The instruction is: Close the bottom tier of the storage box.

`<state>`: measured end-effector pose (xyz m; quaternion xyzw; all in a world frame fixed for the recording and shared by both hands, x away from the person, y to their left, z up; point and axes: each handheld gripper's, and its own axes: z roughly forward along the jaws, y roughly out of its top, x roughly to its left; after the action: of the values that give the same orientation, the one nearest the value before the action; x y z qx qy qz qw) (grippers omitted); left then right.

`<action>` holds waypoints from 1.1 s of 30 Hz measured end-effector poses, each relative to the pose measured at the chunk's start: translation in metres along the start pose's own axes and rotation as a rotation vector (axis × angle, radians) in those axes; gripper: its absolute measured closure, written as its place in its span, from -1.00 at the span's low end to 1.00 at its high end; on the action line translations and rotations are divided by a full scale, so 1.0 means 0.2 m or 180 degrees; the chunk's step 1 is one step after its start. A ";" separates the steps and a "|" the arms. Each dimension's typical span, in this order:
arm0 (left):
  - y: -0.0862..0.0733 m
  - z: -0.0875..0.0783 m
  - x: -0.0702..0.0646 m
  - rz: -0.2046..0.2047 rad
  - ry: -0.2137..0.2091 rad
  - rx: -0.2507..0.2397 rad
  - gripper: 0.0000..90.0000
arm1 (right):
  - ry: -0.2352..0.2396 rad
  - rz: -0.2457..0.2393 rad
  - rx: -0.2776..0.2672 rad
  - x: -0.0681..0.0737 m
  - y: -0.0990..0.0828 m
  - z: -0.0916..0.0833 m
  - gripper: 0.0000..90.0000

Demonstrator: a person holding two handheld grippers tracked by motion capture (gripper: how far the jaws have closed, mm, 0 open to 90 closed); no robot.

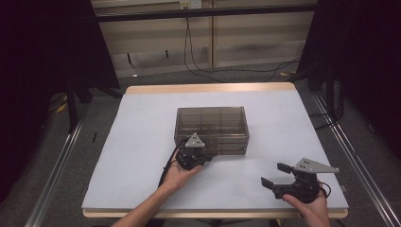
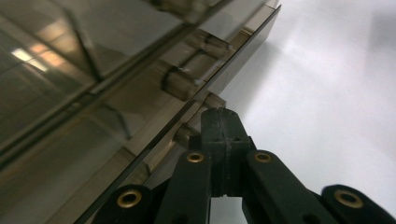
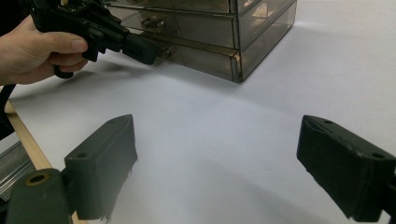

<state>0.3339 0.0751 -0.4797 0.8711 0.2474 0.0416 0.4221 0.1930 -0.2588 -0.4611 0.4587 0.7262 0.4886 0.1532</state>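
- Step in hand, likely: L gripper (image 1: 200, 158) at lowest drawer front of smoked plastic drawer box (image 1: 212, 124), jaws fully shut, tips at small knob (image 2: 183, 135); grip on knob not clear.
- Next, prob.: straight pull toward desk's near edge; box may slide, needs bracing.
- R gripper (image 1: 274, 174) wide open, empty, near desk's near-right corner.
- Box mid-desk, long axis left-right, drawer fronts facing near edge.

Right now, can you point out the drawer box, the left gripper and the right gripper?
drawer box (image 1: 212, 118), high view, on its top.
left gripper (image 3: 150, 54), right gripper view, at its closed tips.
right gripper (image 1: 275, 174), high view, between its open tips.
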 end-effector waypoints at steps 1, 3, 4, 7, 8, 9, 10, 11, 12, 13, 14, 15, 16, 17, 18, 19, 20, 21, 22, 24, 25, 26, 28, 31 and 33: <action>0.00 0.00 0.00 -0.0005 0.0001 -0.0023 1.00 | 0.0000 0.0001 0.0000 0.00 0.00 0.00 -0.74; 0.00 0.01 0.00 -0.0020 0.0009 -0.0030 1.00 | -0.0010 -0.0001 0.0003 0.00 0.00 0.00 -0.74; 0.00 0.01 0.00 -0.0005 0.0008 -0.0041 1.00 | -0.0007 -0.0005 0.0006 0.00 0.00 0.00 -0.74; 0.00 0.01 0.00 0.0010 0.0079 -0.0002 1.00 | -0.0004 -0.0004 0.0006 0.00 0.00 0.00 -0.74; 0.00 0.01 0.01 -0.0035 0.0054 -0.0031 1.00 | -0.0011 -0.0006 0.0007 0.00 0.00 0.00 -0.74; 0.00 0.01 0.00 -0.0014 0.0072 -0.0019 1.00 | -0.0007 -0.0004 0.0006 0.00 0.00 0.00 -0.74; 0.00 0.01 0.00 0.0008 0.0090 -0.0039 1.00 | -0.0001 0.0001 0.0000 0.00 0.00 0.00 -0.75; 0.00 0.01 0.00 0.0013 0.0114 -0.0018 1.00 | -0.0003 0.0009 -0.0012 0.00 0.00 0.00 -0.75; 0.00 0.01 0.00 0.0007 0.0105 -0.0035 1.00 | -0.0007 0.0006 -0.0011 0.00 0.00 0.00 -0.75; 0.00 0.01 0.00 -0.0002 0.0094 -0.0048 1.00 | 0.0001 0.0009 -0.0008 0.00 0.00 0.00 -0.75; 0.00 0.01 0.00 -0.0005 0.0092 -0.0036 1.00 | -0.0007 0.0006 -0.0007 0.00 0.00 0.00 -0.75; 0.00 0.01 0.00 -0.0033 0.0079 -0.0045 0.99 | -0.0006 0.0004 -0.0011 0.00 0.00 0.00 -0.75; 0.00 0.01 0.00 -0.0019 0.0084 -0.0031 0.98 | -0.0006 0.0001 -0.0010 0.00 0.00 0.00 -0.75; 0.00 0.01 -0.01 -0.0031 0.0071 -0.0031 0.94 | -0.0004 -0.0002 -0.0007 0.00 0.00 0.00 -0.75; 0.00 0.02 -0.02 -0.0023 0.0057 -0.0062 0.85 | -0.0005 -0.0002 -0.0011 0.00 0.00 0.00 -0.75; 0.00 0.01 -0.03 -0.0009 0.0067 -0.0031 0.77 | -0.0012 -0.0001 -0.0020 0.00 0.00 0.00 -0.75; 0.01 0.01 -0.03 0.0033 0.0037 -0.0006 0.76 | -0.0009 0.0003 -0.0025 0.00 0.00 0.00 -0.75; 0.01 0.01 -0.05 0.0032 -0.0001 -0.0031 0.75 | -0.0005 0.0009 -0.0022 0.00 0.00 -0.01 -0.75; 0.01 0.00 -0.05 0.0037 -0.0011 -0.0032 0.66 | -0.0004 0.0022 -0.0018 -0.01 0.00 -0.01 -0.75; 0.02 -0.01 -0.08 0.0055 -0.0061 -0.0047 0.55 | -0.0007 0.0023 -0.0022 -0.01 0.00 -0.01 -0.75; 0.03 -0.03 -0.09 0.0057 -0.0068 -0.0070 0.47 | -0.0005 0.0023 -0.0022 -0.01 0.00 -0.01 -0.75; 0.03 -0.05 -0.10 0.0087 -0.0066 -0.0097 0.36 | -0.0002 0.0012 -0.0026 -0.01 0.00 -0.01 -0.75; 0.04 -0.09 -0.11 0.0132 -0.0051 -0.0142 0.16 | -0.0009 0.0013 -0.0025 -0.01 0.00 -0.01 -0.75; 0.04 -0.13 -0.12 0.0169 -0.0009 -0.0156 -0.11 | -0.0019 0.0019 -0.0015 -0.01 0.00 0.00 -0.76; 0.03 -0.16 -0.11 0.0162 0.0016 -0.0137 -0.31 | -0.0021 0.0020 -0.0013 -0.01 0.01 0.00 -0.76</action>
<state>0.3083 0.0850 -0.4517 0.8678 0.2252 0.0598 0.4389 0.1947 -0.2597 -0.4605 0.4623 0.7233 0.4891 0.1549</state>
